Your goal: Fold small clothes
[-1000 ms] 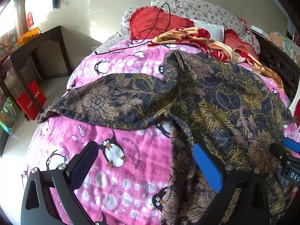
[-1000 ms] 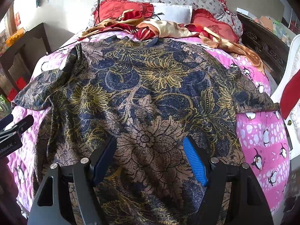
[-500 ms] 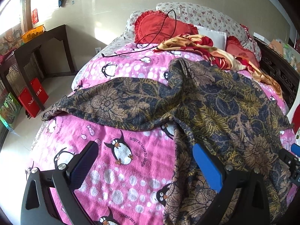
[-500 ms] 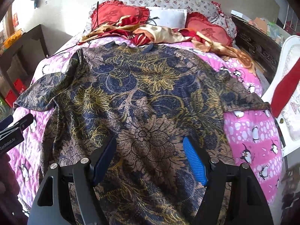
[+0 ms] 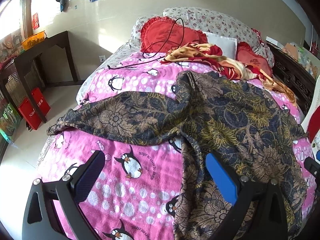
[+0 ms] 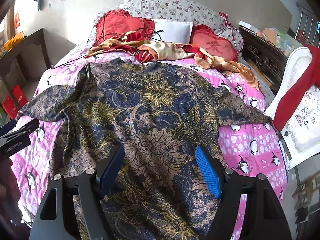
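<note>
left gripper [image 5: 154, 176]: jaws wide apart, empty | right gripper [image 6: 160, 168]: jaws wide apart, empty

Ahead of the tongs, a bed [image 5: 140, 180] under a pink penguin blanket [image 6: 254, 146], headed by red heart cushions [image 6: 120, 26] against a floral pillow [image 6: 170, 8]. Beyond, a pale glossy wall [image 5: 140, 6], sunlit at left. Off to the left, a dark wooden table [image 5: 40, 48] bearing an orange basket [image 5: 33, 39], red bags [image 5: 34, 108] on the pale tiled floor [image 5: 60, 96]. To the right, a carved dark cabinet [image 6: 264, 58] and a white chair [image 6: 300, 120].
</note>
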Available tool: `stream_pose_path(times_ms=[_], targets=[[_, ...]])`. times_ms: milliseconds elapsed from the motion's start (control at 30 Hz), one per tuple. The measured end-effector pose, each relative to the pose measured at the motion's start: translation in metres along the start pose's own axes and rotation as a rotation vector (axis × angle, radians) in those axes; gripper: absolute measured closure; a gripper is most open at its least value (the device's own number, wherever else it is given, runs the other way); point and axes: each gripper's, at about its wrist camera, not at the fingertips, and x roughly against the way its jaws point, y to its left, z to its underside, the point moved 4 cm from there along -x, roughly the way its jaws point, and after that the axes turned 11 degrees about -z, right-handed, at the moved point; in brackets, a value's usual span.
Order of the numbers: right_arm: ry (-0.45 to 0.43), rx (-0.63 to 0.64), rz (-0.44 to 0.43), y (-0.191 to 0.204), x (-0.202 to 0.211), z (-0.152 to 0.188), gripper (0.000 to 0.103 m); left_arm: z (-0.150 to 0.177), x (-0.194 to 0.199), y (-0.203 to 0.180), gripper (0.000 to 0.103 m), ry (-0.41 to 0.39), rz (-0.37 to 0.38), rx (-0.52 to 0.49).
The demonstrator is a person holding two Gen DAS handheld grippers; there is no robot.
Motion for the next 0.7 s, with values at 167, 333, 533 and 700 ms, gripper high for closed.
stream_pose_path(times_ms=[167, 333, 533, 700], targets=[[0.009, 0.001, -0.019, 0.008, -0.014, -0.001, 0.025, 0.002, -0.007, 0.004, 0.001, 0.031, -0.004, 0.01], [0.016, 0.01, -0.032, 0.015, -0.028, -0.001, 0.025, 0.002, -0.011, 0.004, 0.0, 0.032, -0.015, 0.003], [0.034, 0.004, -0.043, 0.019, -0.046, -0.002, 0.025, 0.003, -0.022, 0.008, 0.0, 0.05, -0.018, 0.01], [0.046, 0.017, -0.049, 0.028, -0.059, -0.004, 0.025, 0.002, -0.034, 0.015, 0.0, 0.07, -0.024, 0.022]])
